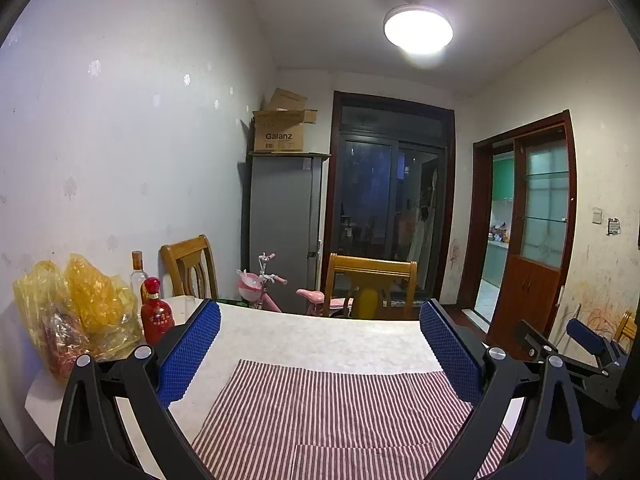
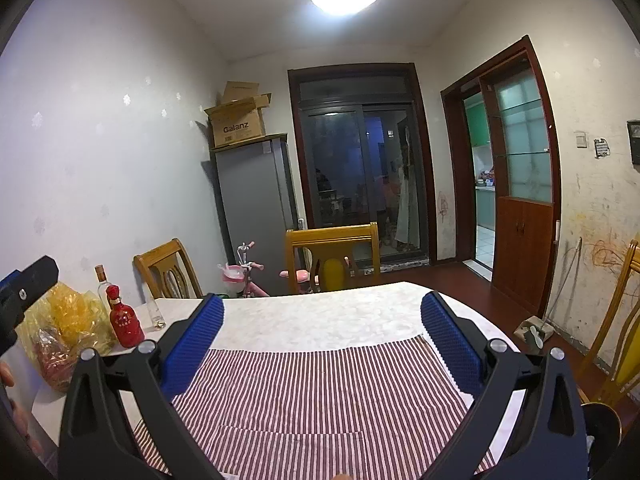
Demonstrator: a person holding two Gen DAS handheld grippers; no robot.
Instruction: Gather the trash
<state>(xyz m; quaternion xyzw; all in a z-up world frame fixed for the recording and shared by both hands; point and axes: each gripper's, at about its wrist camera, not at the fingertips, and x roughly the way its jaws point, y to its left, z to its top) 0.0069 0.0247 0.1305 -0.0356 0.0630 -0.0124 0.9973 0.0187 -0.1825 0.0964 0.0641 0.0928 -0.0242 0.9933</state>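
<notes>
Both grippers hover level over the striped cloth (image 1: 332,408) on the table (image 1: 320,336), the left gripper (image 1: 320,344) and right gripper (image 2: 322,340) each spread wide and holding nothing. The yellow bag (image 1: 76,312) sits well left of both, beside a red bottle (image 1: 157,314)

table (image 1: 320,340): pale marble-ish top, lower middle
striped cloth (image 1: 340,412): red-white, lying flat on it
red bottle (image 1: 156,314): left side, beside yellow bags (image 1: 76,308)
fridge (image 1: 284,232): back corner, Galanz box (image 1: 280,132) on top
pink kids bike (image 1: 268,288): behind the table
</notes>
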